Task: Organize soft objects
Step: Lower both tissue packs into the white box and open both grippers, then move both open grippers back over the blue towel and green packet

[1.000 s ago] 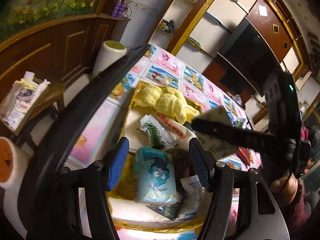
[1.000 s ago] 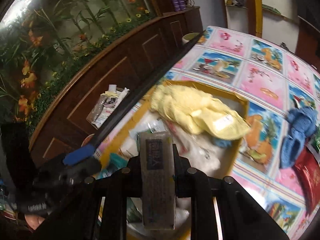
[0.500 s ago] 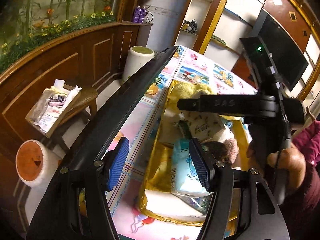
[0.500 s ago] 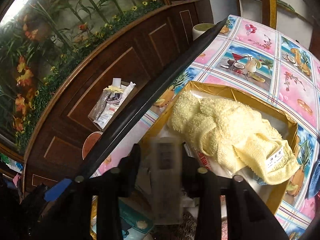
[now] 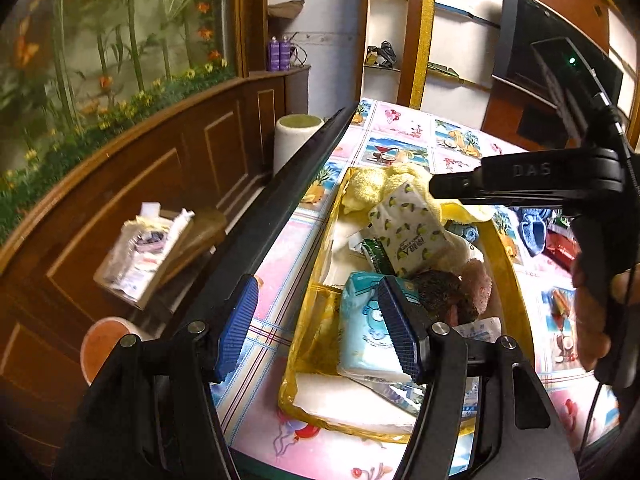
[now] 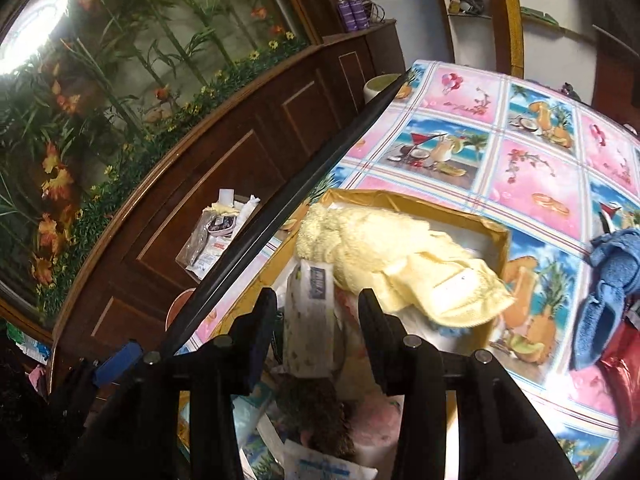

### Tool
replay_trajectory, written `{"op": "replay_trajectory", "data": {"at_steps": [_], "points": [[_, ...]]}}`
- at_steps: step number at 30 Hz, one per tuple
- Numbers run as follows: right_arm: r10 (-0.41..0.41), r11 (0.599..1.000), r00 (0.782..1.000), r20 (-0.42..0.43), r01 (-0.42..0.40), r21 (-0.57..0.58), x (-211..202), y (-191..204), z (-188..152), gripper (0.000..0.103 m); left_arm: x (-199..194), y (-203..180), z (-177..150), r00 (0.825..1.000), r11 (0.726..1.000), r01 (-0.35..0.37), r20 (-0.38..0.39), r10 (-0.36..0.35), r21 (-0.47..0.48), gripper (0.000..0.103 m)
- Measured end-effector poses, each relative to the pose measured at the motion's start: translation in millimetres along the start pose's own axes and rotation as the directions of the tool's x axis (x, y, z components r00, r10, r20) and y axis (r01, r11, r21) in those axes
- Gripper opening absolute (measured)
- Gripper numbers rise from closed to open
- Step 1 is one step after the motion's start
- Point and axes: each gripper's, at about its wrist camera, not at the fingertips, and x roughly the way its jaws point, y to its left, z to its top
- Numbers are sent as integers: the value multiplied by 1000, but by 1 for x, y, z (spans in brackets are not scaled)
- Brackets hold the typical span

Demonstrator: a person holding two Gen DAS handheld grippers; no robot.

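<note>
A gold cardboard box on the patterned tablecloth holds a yellow towel, a lemon-print tissue pack, a light-blue tissue pack and a brown plush. My right gripper hovers over the box with its jaws open. The lemon-print pack lies between them, and there is a gap on each side. My left gripper is open over the box's near left corner and grips nothing. A hand holds the right gripper at the right of the left wrist view.
A blue towel and a red shiny thing lie on the tablecloth right of the box. A black rail runs along the table's left edge. Beyond it stand a stool with packets and a white roll.
The right gripper opened and let go of the lemon-print pack, which now lies in the box against the yellow towel. The left gripper swung left towards the table edge.
</note>
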Motion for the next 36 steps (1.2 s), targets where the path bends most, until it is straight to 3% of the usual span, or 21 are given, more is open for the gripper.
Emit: {"op": "replay_trajectory", "data": {"at_steps": [9,21,27,31,36], "points": [[-31,999,998,54,29,43,-42,-33,-24,45,-24,-41,-4,999,995,-37,26,35,98,63],[-125,977,984,124,100,191,-105,-121,-62,47,-32,-107,-5,1000,974,-12,3,11,224,63],[-198,942,967,161,142,306,-144,-186,-82,48,-33,-126,4,992,977,126,-44,-120,172,63],[-313,894,936,162,233,382,-164,-225,-92,48,-23,-137,13,962,961,263,-101,-254,82,63],[-382,879,921,80,335,340,-146,-247,-93,48,-15,-164,13,941,944,320,-140,-308,75,63]]}}
